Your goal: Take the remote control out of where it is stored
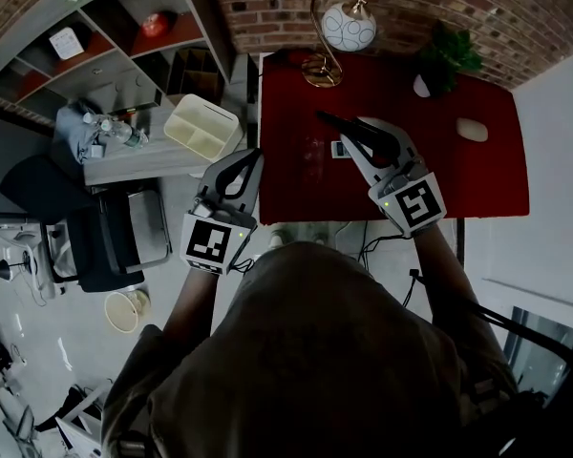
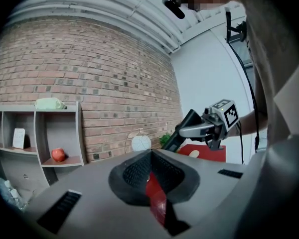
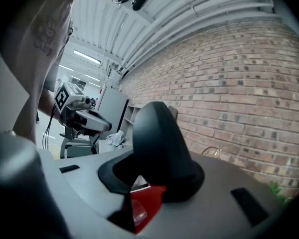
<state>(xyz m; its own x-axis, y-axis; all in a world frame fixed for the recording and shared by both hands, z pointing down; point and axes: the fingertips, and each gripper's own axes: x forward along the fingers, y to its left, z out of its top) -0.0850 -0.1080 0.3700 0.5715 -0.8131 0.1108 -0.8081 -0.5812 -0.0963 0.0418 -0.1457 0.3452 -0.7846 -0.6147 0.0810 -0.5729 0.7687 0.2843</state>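
Above the red desk [image 1: 477,179], my right tool [image 1: 355,141] is clamped on the remote control [image 1: 332,122] — held clear of the surface, gripped near one end. My left tool [image 1: 253,160]: jaws together, empty. Judgement: light, rigid, smooth plastic — liable to pivot; a mid-body grip would hold steadier.

Two grippers [image 1: 255,156] [image 1: 363,139]; one remote control [image 1: 332,122]; one lamp [image 1: 348,27]

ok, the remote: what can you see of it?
The remote is a long, flat black slab that looks like matte plastic; no buttons can be made out. The right gripper is shut on it near one end, and the rest sticks out past the jaws at a slant. It is held in the air over the red table, touching only the pads. In the right gripper view it fills the gap between the jaws.
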